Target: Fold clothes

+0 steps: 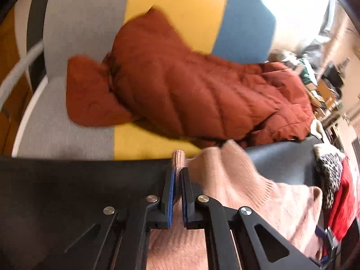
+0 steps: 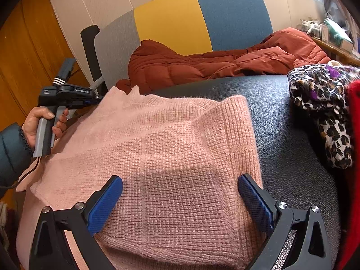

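Note:
A pink knit sweater [image 2: 180, 135] lies partly folded on a black leather surface [image 2: 281, 123]. My left gripper [image 1: 177, 171] is shut on the sweater's [image 1: 236, 180] edge, and a bit of pink knit pokes out past the blue pads. In the right wrist view that gripper [image 2: 94, 99] sits at the sweater's far left corner, held by a hand [image 2: 38, 121]. My right gripper [image 2: 180, 180] stands open just above the near folded part, one finger to each side, gripping nothing.
A rust quilted jacket [image 2: 180, 67] lies behind on a seat with a grey, yellow and blue back [image 2: 175, 18]. A leopard-print garment [image 2: 326, 103] and a red garment [image 2: 355, 157] are piled at the right. Cluttered shelves stand at the far right.

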`<state>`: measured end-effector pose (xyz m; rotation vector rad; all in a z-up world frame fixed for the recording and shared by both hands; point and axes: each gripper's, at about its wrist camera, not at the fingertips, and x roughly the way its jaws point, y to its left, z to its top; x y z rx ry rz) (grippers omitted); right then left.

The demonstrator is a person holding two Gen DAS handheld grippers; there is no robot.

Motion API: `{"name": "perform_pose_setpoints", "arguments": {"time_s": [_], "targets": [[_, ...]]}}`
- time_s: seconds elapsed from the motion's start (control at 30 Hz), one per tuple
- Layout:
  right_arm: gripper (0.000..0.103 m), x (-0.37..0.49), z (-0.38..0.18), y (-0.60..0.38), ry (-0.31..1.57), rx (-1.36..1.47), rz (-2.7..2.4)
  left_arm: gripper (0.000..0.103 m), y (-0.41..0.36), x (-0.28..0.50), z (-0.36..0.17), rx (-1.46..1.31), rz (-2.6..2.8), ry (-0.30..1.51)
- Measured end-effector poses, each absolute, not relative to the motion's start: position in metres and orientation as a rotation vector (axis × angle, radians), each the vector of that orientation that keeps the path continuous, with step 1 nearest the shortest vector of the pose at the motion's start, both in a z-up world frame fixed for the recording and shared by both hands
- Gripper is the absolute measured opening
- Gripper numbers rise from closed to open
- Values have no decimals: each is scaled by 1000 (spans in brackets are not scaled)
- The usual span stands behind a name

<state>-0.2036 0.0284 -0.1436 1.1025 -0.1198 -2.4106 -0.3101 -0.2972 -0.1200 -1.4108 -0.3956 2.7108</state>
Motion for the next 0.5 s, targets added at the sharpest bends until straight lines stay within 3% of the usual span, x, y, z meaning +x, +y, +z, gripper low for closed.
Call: {"name": "perform_pose_setpoints", "arguments": {"time_s": [0.27,0.5], "targets": [[103,-204,-144,26,-87,1112,-2420,4,-270,-208,-67,-1056,2711,-250],[103,-204,-145,22,-53,1124,-2431,4,-259,-128,-81,-1095,2689,-194]]}}
